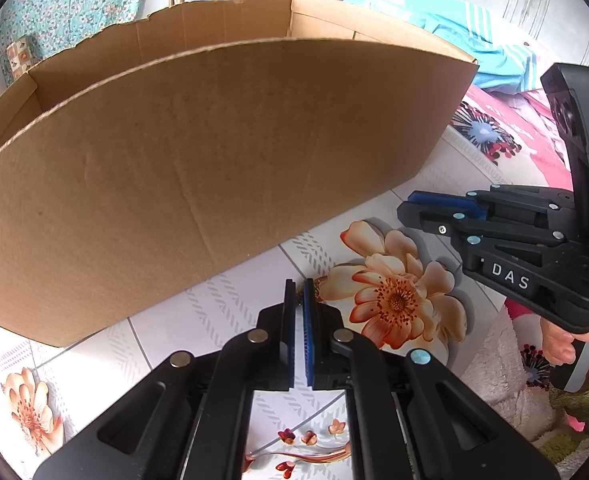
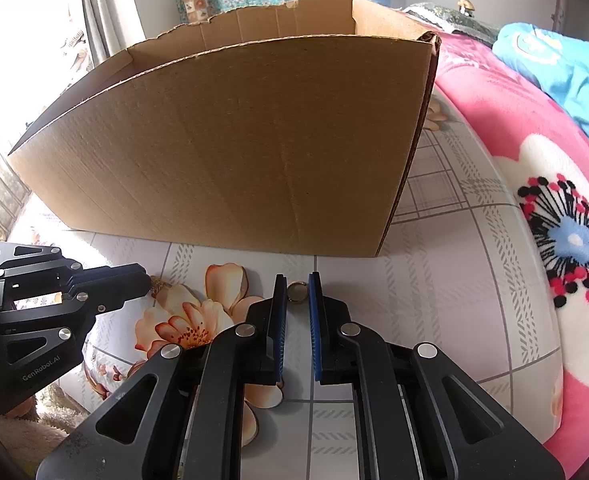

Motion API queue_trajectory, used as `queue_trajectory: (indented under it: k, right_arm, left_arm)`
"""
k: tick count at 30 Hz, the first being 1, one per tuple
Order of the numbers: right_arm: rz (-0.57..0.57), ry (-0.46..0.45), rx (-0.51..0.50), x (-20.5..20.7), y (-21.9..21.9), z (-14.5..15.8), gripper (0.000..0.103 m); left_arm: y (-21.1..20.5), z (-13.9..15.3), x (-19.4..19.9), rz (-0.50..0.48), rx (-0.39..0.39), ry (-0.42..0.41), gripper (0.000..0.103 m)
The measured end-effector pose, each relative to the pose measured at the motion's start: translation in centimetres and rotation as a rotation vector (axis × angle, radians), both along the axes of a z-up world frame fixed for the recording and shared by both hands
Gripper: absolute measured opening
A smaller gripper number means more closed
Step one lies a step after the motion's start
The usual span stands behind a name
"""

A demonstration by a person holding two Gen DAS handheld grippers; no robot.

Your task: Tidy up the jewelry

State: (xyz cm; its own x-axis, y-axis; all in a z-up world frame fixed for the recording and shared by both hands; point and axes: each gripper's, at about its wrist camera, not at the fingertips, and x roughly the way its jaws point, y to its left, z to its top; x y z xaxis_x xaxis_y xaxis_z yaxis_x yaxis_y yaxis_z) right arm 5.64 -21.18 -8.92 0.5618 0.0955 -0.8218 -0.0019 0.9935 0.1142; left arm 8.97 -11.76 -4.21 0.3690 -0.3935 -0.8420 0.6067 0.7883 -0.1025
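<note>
A small metal ring (image 2: 297,292) sits between the blue pads of my right gripper (image 2: 297,285), just above the flowered tablecloth, and the pads close in on its two sides. From the left wrist view the right gripper (image 1: 404,210) shows side-on, jaws together, with the ring hidden. My left gripper (image 1: 300,286) is shut over the orange printed flower (image 1: 394,300), nothing clearly between its pads. Seen from the right wrist view, the left gripper (image 2: 147,278) has a small brownish bit at its tip that I cannot make out. The open cardboard box (image 2: 234,140) stands right behind both grippers.
The box (image 1: 214,160) blocks the way ahead, and its inside is hidden. A pink fleece blanket (image 2: 534,140) and blue cloth (image 2: 554,64) lie to the right. A person's hand (image 1: 562,344) holds the right gripper's handle.
</note>
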Motion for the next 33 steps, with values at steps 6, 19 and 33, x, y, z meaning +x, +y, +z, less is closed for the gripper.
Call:
queue_trajectory:
  k: [6,19,33]
  right_arm:
    - [0.0,0.001,0.003,0.12,-0.08,0.12,0.009]
    - [0.003,0.001,0.003,0.17,-0.14,0.06,0.009]
    - [0.002,0.002,0.002,0.23,-0.15,0.03,0.009]
  left_arm:
    - [-0.11,0.06,0.02,-0.001,0.005,0.0,0.003]
    - [-0.13,0.07,0.0,-0.001,0.009,0.001,0.003]
    - [-0.11,0.12,0.02,-0.002,0.01,0.002,0.003]
